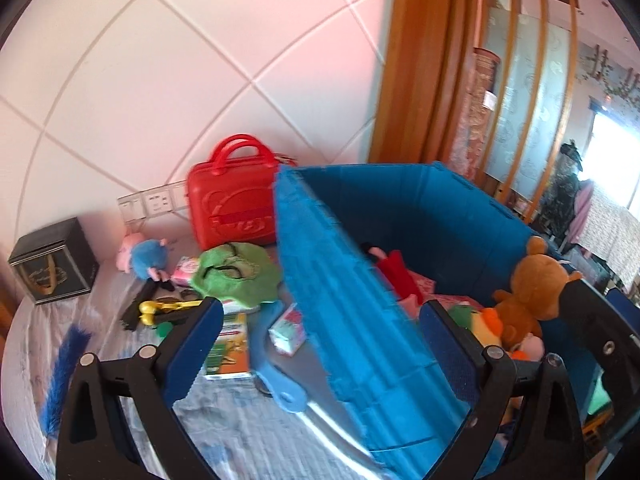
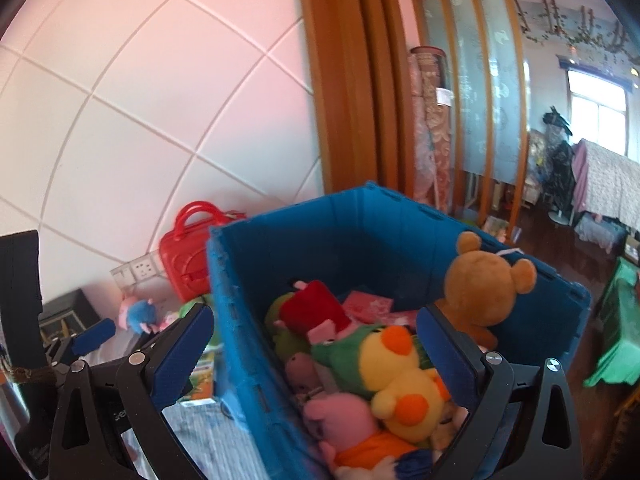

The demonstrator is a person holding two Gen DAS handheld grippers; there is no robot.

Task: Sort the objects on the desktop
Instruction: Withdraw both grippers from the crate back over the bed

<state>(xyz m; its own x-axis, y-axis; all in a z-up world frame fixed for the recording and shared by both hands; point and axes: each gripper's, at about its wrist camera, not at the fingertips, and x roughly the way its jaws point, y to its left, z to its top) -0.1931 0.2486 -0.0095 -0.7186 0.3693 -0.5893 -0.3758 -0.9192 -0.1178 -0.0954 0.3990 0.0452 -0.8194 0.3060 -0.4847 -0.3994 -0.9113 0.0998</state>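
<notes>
Fingers of the left gripper [image 1: 322, 334] stand spread wide with nothing between the blue pads, and the near wall of the blue crate [image 1: 352, 320] runs up through the gap. Left of that wall, just ahead of the left pad, lie an orange and green box [image 1: 230, 350], a small white and pink carton [image 1: 288, 328], and a light blue flat tool [image 1: 280, 380] on the striped cloth [image 1: 224, 428]. Further ahead sit a yellow toy [image 1: 160, 308], a green cloth hat [image 1: 236, 276], a blue and pink plush [image 1: 144, 258] and a black box [image 1: 56, 260] off to the left, with a red case [image 1: 232, 208] against the tiled wall. Only this view shows the loose clutter clearly.

The right gripper [image 2: 316, 350] is likewise open and empty, poised over the crate [image 2: 360, 232]. Only its camera looks down into the bin: a yellow duck plush [image 2: 404, 376] lies between the fingers, a pink plush [image 2: 340, 416] nearer, a red plush [image 2: 316, 306] beyond, and a brown bear [image 2: 484, 288] leans at the far right rim. The left gripper [image 2: 86, 338] shows at its left edge.
</notes>
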